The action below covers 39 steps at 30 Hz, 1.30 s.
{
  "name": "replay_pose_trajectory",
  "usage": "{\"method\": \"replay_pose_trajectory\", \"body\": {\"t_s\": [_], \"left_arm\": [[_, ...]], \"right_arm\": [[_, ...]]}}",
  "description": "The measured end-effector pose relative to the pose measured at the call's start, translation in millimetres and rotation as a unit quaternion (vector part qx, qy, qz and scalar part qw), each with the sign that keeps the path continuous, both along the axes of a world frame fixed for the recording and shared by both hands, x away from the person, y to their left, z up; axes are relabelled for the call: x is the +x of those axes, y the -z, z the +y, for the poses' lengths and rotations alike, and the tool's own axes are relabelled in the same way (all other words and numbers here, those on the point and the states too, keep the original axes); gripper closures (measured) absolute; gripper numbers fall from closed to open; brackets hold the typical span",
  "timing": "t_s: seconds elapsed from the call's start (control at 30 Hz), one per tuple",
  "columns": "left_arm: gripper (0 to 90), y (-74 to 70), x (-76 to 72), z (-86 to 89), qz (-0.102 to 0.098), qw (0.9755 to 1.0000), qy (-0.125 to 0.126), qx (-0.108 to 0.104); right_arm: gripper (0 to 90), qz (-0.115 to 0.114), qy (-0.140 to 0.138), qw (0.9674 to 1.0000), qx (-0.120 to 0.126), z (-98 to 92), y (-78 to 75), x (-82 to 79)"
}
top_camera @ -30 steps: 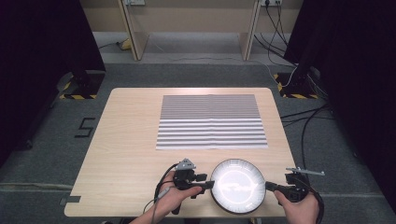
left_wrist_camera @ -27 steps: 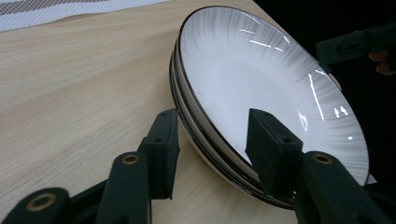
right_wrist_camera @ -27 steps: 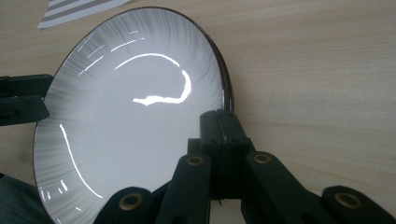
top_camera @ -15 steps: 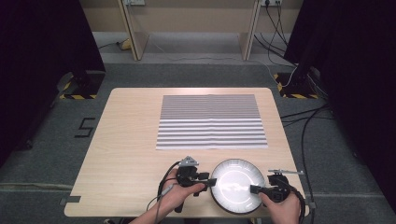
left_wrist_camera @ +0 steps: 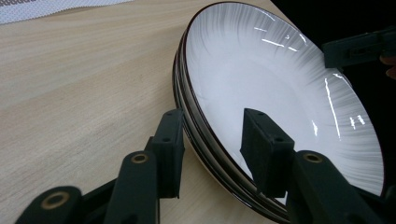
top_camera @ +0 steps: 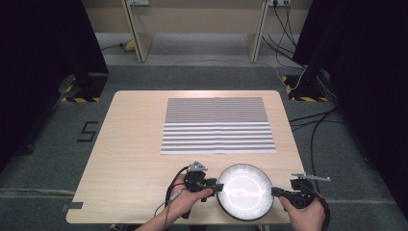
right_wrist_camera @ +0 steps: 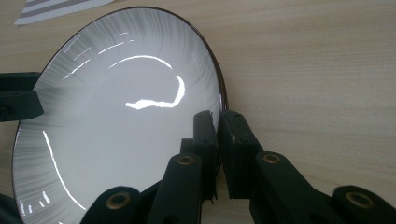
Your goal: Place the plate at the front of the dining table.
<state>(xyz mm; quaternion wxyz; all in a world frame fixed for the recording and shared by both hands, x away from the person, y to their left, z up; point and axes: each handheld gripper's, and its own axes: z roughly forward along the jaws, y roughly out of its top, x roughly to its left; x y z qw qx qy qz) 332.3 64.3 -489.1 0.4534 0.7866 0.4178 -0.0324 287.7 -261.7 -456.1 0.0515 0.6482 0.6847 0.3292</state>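
A stack of glossy white plates (top_camera: 244, 192) with dark rims lies near the table's front edge. My left gripper (top_camera: 217, 187) is at its left rim. In the left gripper view the left gripper (left_wrist_camera: 212, 135) straddles the stacked rims of the plates (left_wrist_camera: 280, 70), one pad outside and one over the bowl. Its jaws have just been closing, and a gap still shows. My right gripper (top_camera: 275, 191) is at the right rim. In the right gripper view the right gripper (right_wrist_camera: 219, 126) pinches the top plate (right_wrist_camera: 116, 140) by its thin edge. Its jaws have just been opening slightly.
A grey-and-white striped mat (top_camera: 217, 125) lies flat across the far middle of the wooden table (top_camera: 134, 144). The plates sit close to the front edge. Cables trail on the floor at right, and dark curtains stand on both sides.
The right hand has shifted slightly along the plate's right rim. The left jaws now stand narrower around the left rim. The plates have stayed in place.
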Motion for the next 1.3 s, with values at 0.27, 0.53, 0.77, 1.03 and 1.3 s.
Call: {"method": "replay_pose_trajectory", "body": {"t_s": [0.27, 0.53, 0.77, 1.03, 1.3], "left_arm": [[65.8, -1.2, 0.2, -1.9, 0.000, 1.0000, 0.000, 0.002], [66.3, -0.9, 1.5, 0.2, 0.017, 0.9998, -0.008, -0.001], [68.2, -7.7, 4.1, 6.4, 0.011, 0.9998, -0.018, 0.005], [66.4, -6.8, -1.4, 9.1, 0.017, 0.9997, -0.018, 0.000], [65.0, -15.9, -12.0, 22.4, 0.015, 0.9998, -0.011, -0.009]], "right_arm": [[84.8, 0.007, 0.003, 0.9991, -0.043, 11.4, -4.9, 0.3], [85.3, -0.011, 0.006, 0.9971, -0.075, 23.1, -5.2, -0.8], [84.4, 0.003, -0.006, 0.9996, -0.027, 31.1, 1.6, 5.5], [72.2, 0.048, -0.024, 0.9975, 0.045, 22.6, 12.5, 10.3], [67.6, 0.091, -0.040, 0.9900, 0.100, 21.5, 23.2, 8.7]]}}
